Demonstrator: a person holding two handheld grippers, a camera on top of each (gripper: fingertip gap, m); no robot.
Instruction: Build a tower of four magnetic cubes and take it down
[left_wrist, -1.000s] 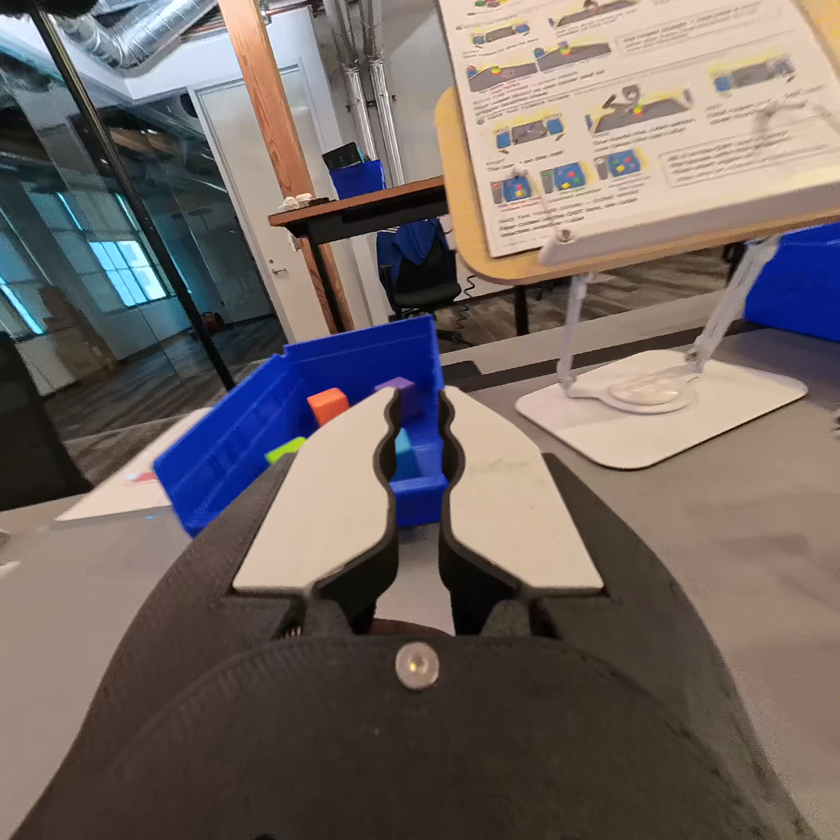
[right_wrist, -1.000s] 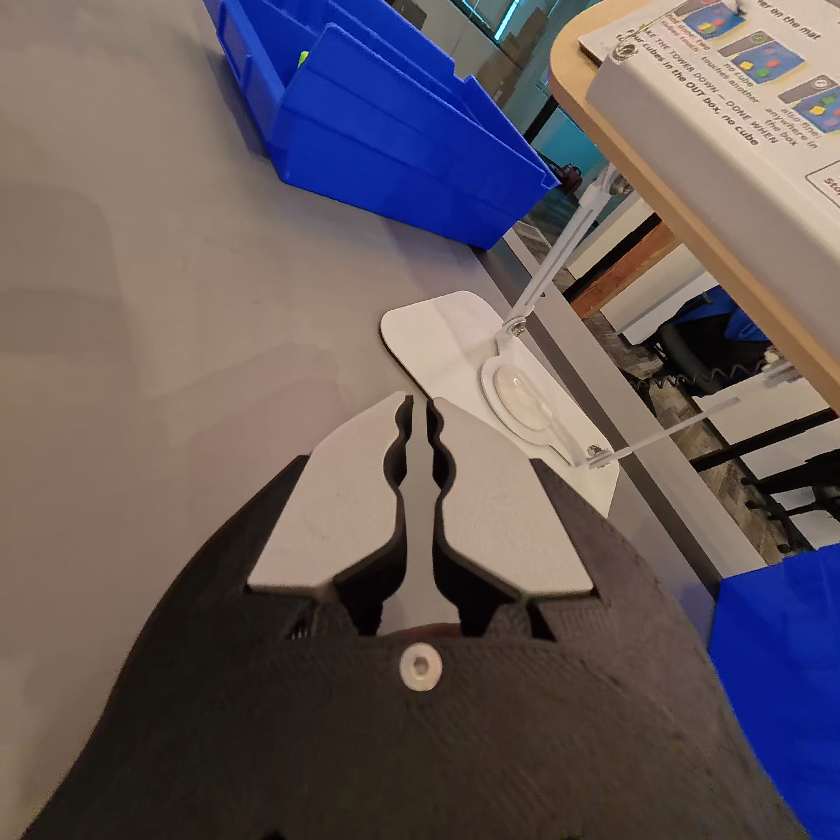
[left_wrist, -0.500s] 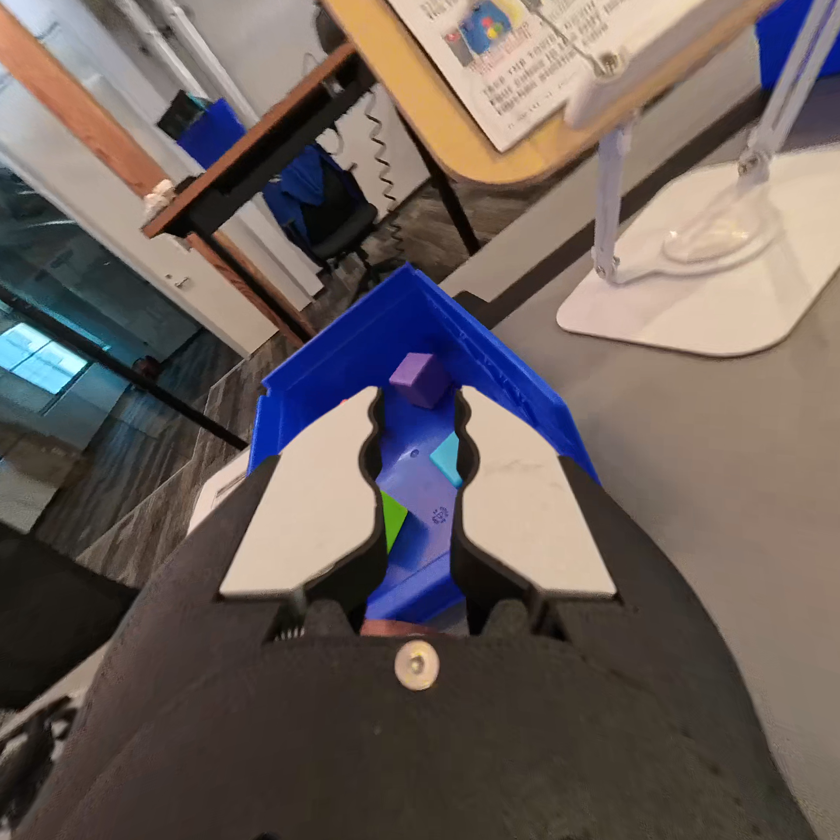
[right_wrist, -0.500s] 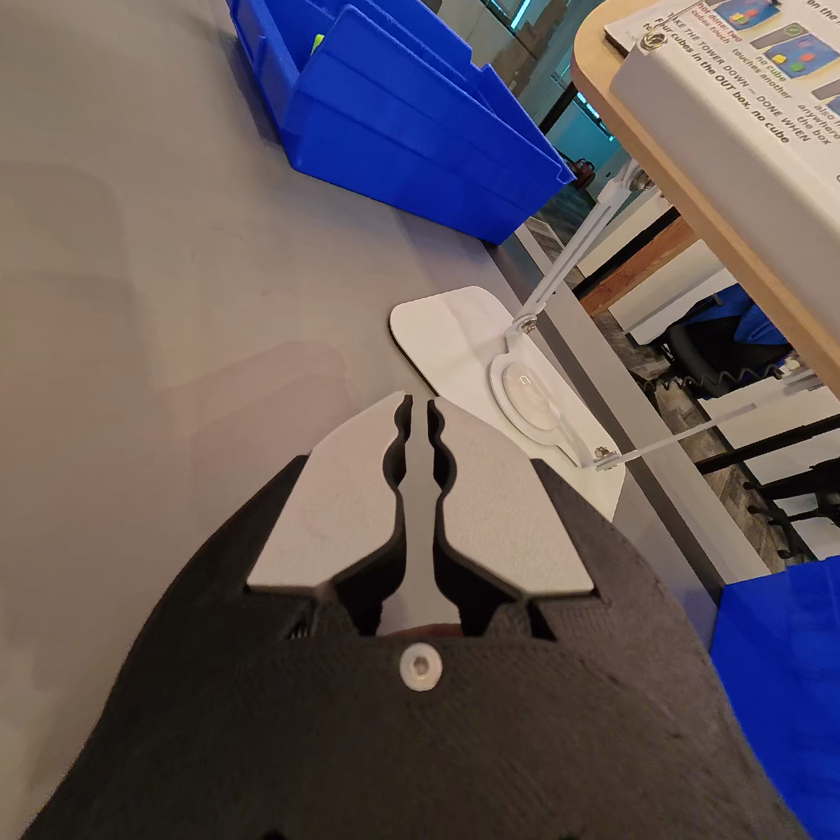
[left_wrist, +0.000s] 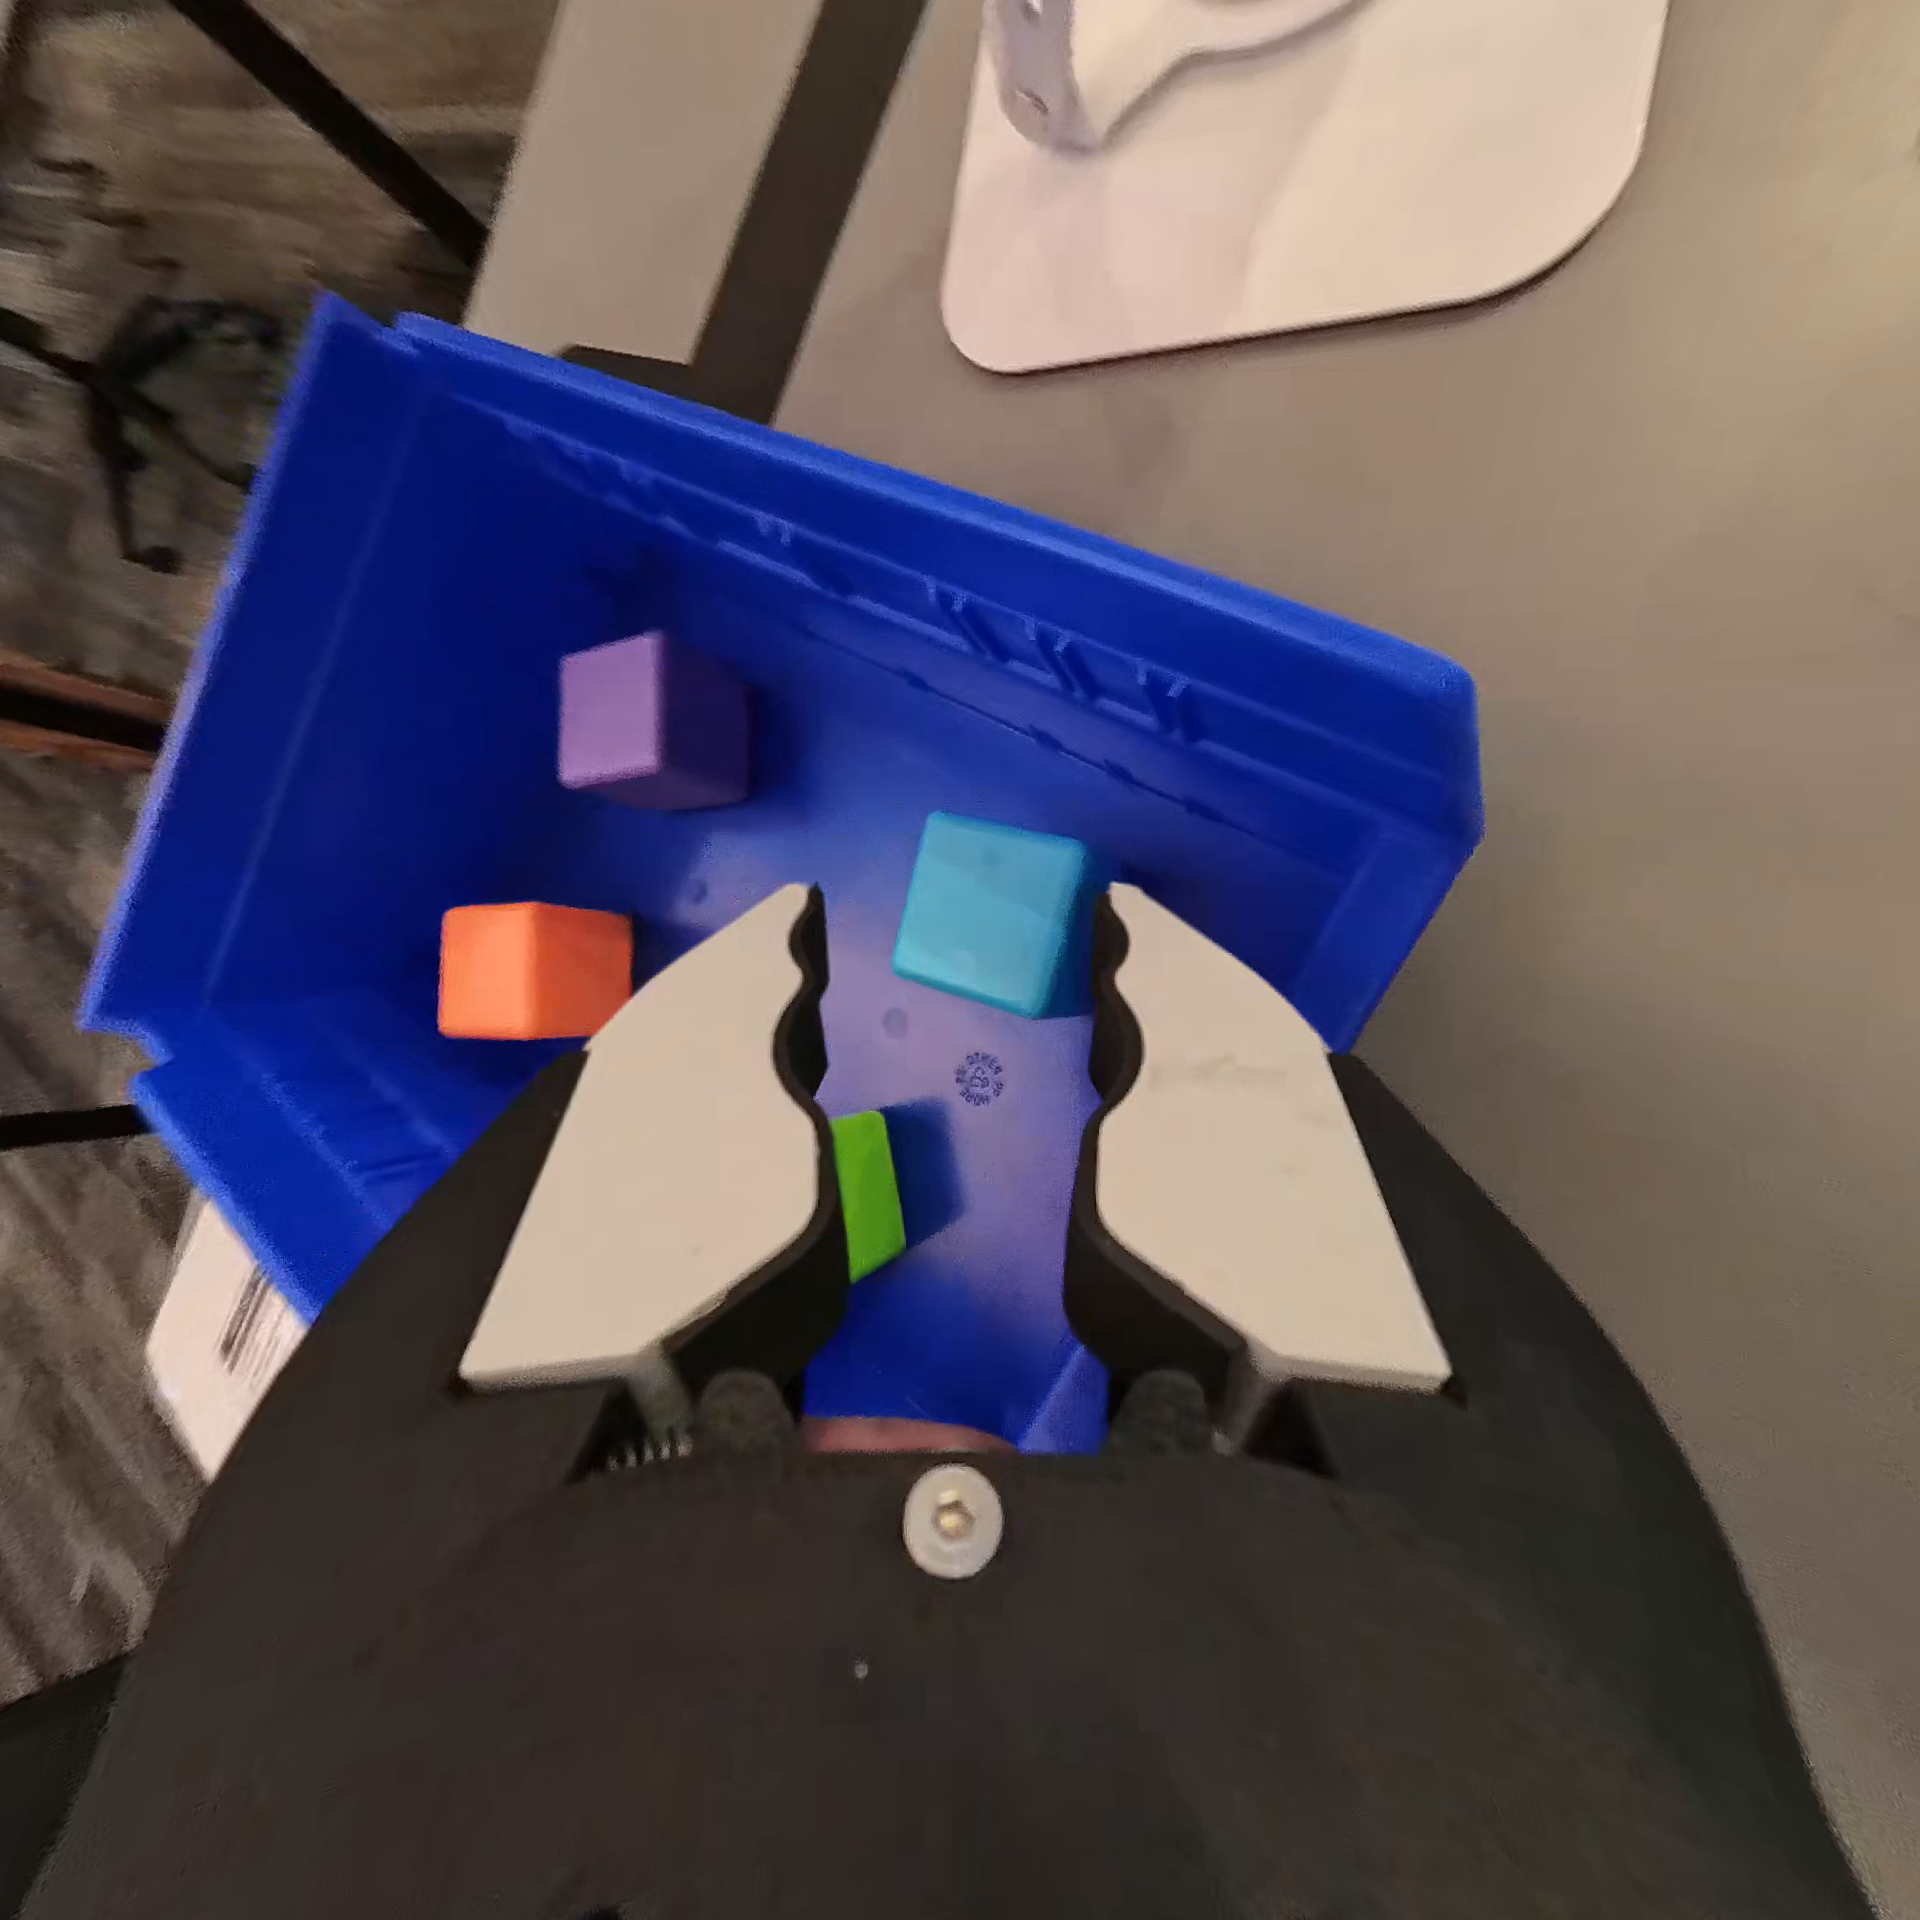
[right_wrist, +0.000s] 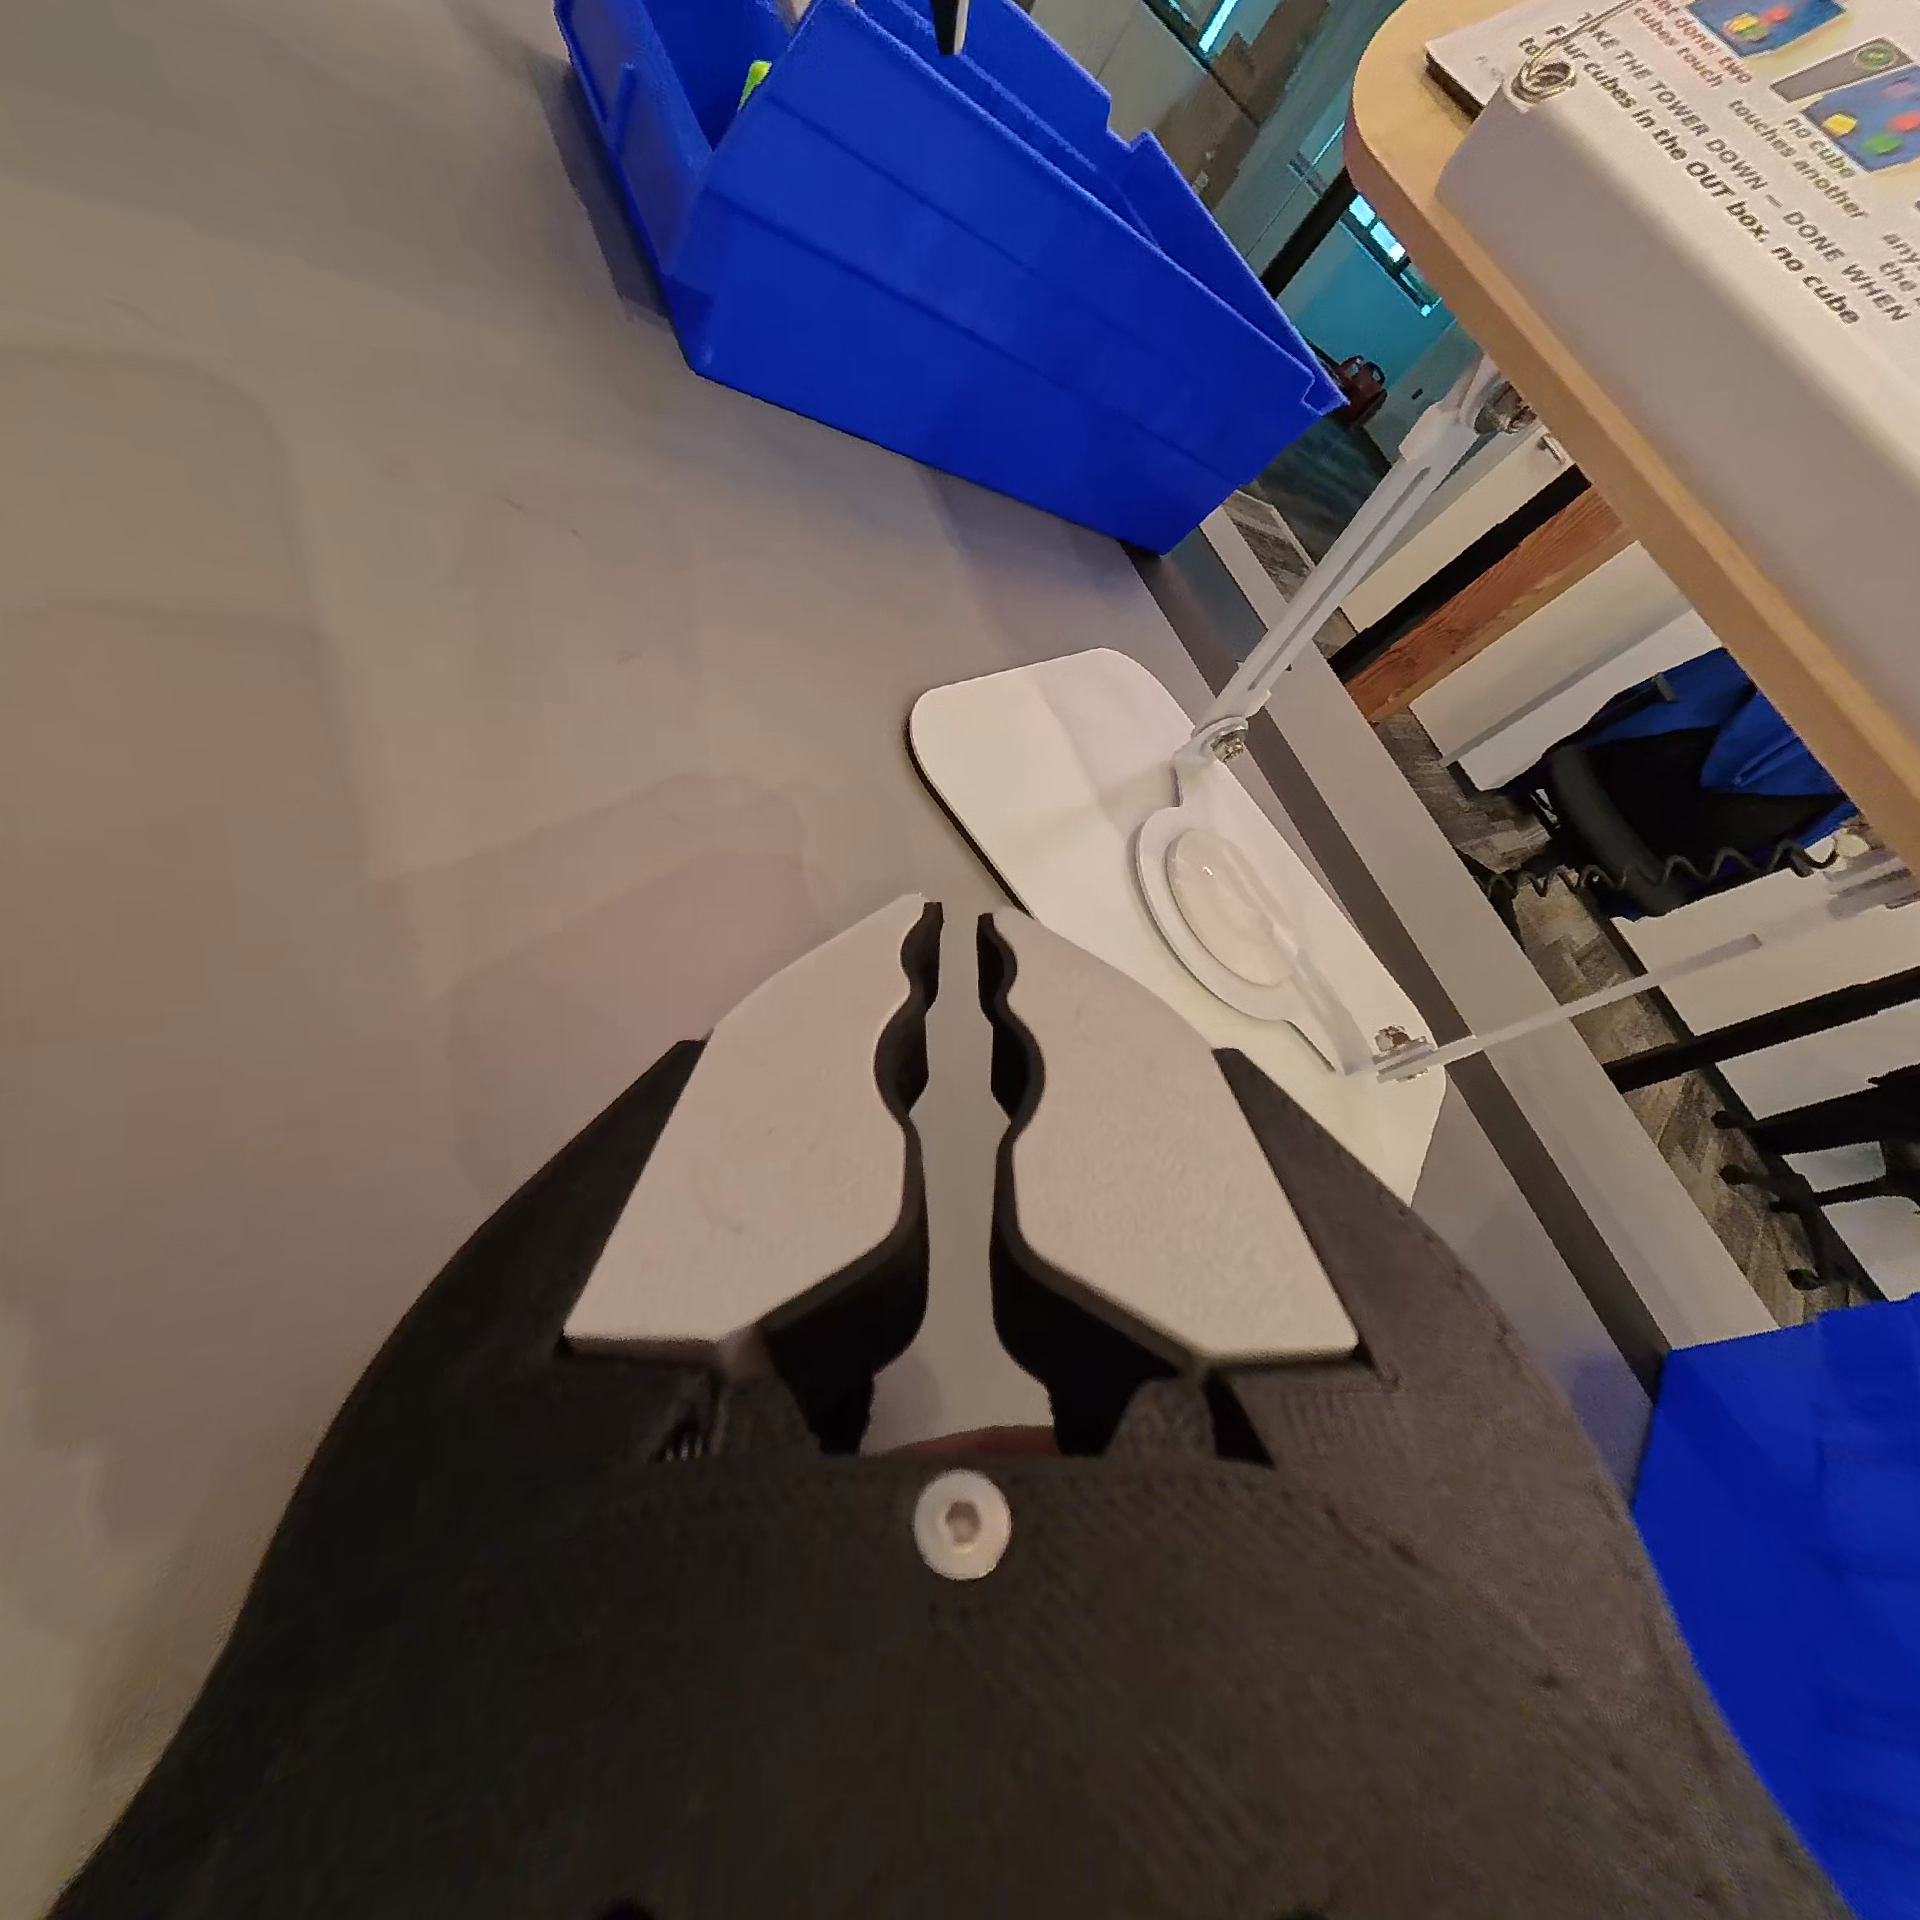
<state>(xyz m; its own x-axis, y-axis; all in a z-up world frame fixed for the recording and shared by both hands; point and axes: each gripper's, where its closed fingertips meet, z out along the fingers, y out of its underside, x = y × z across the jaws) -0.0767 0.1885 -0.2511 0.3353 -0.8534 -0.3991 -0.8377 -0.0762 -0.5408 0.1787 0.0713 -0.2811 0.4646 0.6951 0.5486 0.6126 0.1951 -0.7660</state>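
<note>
In the left wrist view a blue bin (left_wrist: 343, 644) holds a purple cube (left_wrist: 644, 722), an orange cube (left_wrist: 530, 971), a light blue cube (left_wrist: 987, 930) and a green cube (left_wrist: 868, 1195), partly hidden by my left finger. My left gripper (left_wrist: 956, 904) is open above the bin, looking down into it, with the light blue cube lying between and just beyond its fingertips. My right gripper (right_wrist: 958, 914) is shut and empty, low over the grey table (right_wrist: 364, 727). The same blue bin (right_wrist: 935, 281) shows far off in the right wrist view.
A white stand base (left_wrist: 1299, 177) sits on the table right of the bin; it also shows in the right wrist view (right_wrist: 1091, 831), carrying a tilted instruction board (right_wrist: 1662, 239). Another blue bin (right_wrist: 1787, 1538) lies at the right edge. The table's far edge drops off behind the bin. Spacing between my two grippers at the tips: around 30 centimetres.
My left gripper has moved over the bin, tipped down into it and opened wider. My right gripper has shifted slightly and stays shut.
</note>
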